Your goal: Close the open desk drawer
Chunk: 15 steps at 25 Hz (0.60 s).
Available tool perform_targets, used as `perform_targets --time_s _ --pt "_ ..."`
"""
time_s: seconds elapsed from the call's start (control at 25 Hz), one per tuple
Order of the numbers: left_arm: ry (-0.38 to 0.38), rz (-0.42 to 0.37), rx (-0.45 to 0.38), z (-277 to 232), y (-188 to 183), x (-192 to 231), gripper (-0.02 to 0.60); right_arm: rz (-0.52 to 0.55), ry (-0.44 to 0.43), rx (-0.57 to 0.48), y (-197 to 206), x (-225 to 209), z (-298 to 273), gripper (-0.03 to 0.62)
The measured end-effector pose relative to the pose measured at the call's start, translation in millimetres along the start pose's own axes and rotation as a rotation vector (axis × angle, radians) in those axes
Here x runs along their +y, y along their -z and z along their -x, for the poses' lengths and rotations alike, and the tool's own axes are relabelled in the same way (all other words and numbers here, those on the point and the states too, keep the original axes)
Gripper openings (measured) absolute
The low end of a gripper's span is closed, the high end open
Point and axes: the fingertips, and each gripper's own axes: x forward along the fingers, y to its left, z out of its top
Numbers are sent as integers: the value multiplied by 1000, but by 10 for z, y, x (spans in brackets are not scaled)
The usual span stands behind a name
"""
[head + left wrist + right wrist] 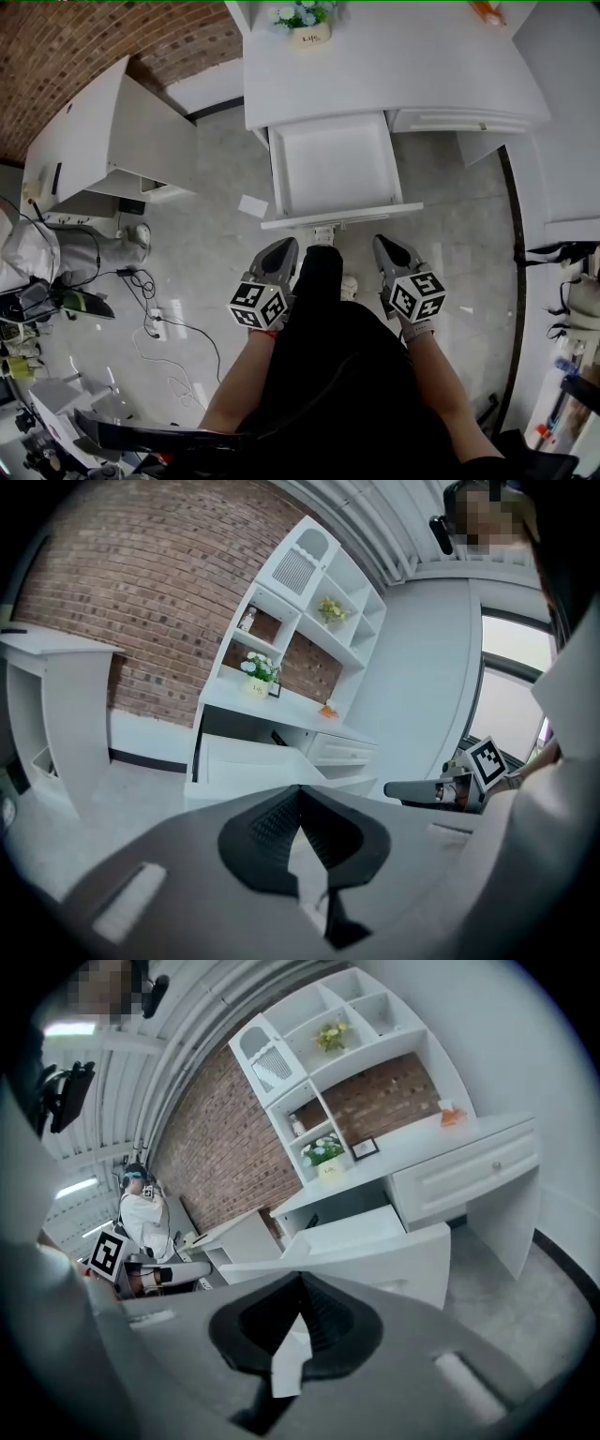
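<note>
The white desk (375, 75) has its middle drawer (337, 164) pulled out toward me, and the drawer is empty inside. Its front panel (342, 216) is the nearest part. My left gripper (281, 248) hangs just short of the panel's left half, apart from it. My right gripper (389, 246) is below the panel's right end. Both grippers are shut with nothing between the jaws. In the left gripper view the drawer (253, 761) lies beyond the left gripper (300, 789). In the right gripper view the drawer front (375, 1260) stands close ahead of the right gripper (300, 1279).
A flower pot (307, 26) and an orange object (487, 11) sit on the desk. A shut drawer (459, 120) is at the right. A white cabinet (112, 141) stands at the left. Paper (252, 206) and cables (159, 319) lie on the floor.
</note>
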Motion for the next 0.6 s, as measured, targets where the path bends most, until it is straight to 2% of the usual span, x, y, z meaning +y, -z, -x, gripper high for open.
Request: perform_targets --time_s 0.16,0.6 --pt "-6 8 35 -131 114 115 2 12 30 39 -30 -129 -182 -2" --pt "24 37 128 -487 252 154 2 -51 90 151 24 -390 -426 -2"
